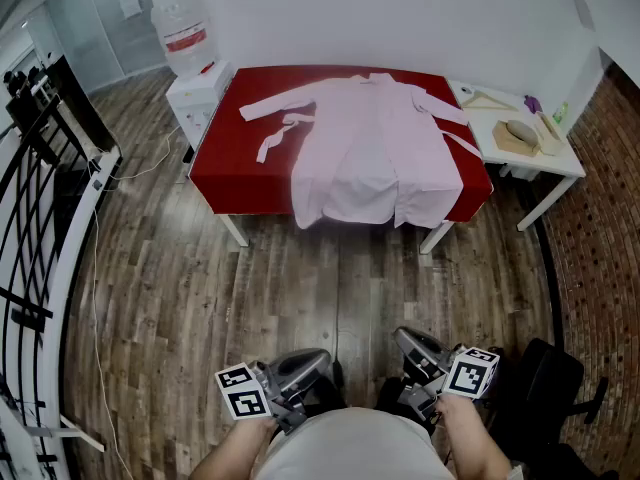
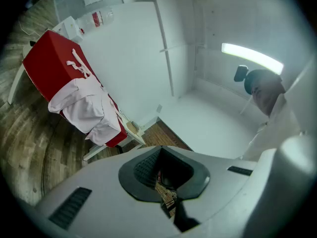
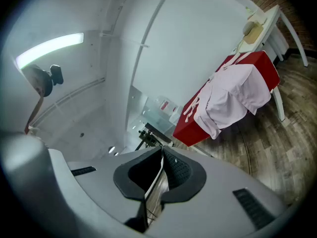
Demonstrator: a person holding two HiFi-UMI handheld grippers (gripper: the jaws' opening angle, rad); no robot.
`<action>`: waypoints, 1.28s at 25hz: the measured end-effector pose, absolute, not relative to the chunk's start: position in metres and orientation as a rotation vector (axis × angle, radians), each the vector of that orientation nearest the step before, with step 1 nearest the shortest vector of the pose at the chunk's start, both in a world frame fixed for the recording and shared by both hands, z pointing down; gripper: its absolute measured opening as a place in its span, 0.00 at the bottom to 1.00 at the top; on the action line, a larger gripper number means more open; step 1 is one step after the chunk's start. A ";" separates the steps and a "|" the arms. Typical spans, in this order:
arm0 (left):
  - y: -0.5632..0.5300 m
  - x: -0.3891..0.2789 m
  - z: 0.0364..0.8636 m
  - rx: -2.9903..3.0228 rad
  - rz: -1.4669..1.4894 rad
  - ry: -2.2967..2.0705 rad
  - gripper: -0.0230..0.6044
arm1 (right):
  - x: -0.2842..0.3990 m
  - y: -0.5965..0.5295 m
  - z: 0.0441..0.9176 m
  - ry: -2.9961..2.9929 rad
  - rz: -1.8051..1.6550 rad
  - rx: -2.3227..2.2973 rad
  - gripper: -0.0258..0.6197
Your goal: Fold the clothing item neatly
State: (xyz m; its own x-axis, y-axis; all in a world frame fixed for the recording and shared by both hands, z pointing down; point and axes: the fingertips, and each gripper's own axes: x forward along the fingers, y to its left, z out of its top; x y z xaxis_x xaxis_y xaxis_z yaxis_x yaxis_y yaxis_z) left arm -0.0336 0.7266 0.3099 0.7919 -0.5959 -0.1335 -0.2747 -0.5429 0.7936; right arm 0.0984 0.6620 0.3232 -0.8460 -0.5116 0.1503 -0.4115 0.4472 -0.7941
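Pale pink robe [image 1: 375, 148] lies spread open on the red table [image 1: 235, 168] against the white wall, its hem hanging over the near edge and its belt [image 1: 278, 134] lying on the table to its left. The left gripper [image 2: 166, 176] and right gripper [image 3: 159, 176] sit close to the person's body over the wood floor [image 1: 330, 278], well apart from the table. Both have their jaws closed together on nothing.

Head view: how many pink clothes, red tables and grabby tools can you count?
Pink robe: 1
Red table: 1
Tools: 2 (left tool, right tool)
Total: 4
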 end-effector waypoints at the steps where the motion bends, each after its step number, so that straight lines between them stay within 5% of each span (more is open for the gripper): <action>1: 0.726 -0.036 0.310 2.162 -0.498 -0.643 0.03 | 0.099 0.660 0.322 2.584 -1.353 -0.840 0.06; 32: 0.528 -0.032 0.312 2.147 -0.482 -0.825 0.03 | 0.138 0.425 0.334 2.622 -1.377 -0.860 0.06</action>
State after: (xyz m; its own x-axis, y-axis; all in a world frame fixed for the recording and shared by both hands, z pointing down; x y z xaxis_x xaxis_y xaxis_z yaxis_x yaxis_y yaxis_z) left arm -0.0319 0.5284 0.3125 0.7182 -0.6924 -0.0694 -0.4002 -0.4926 0.7728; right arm 0.1378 0.4252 0.3335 -0.8430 -0.4995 0.1998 -0.4479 0.4459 -0.7749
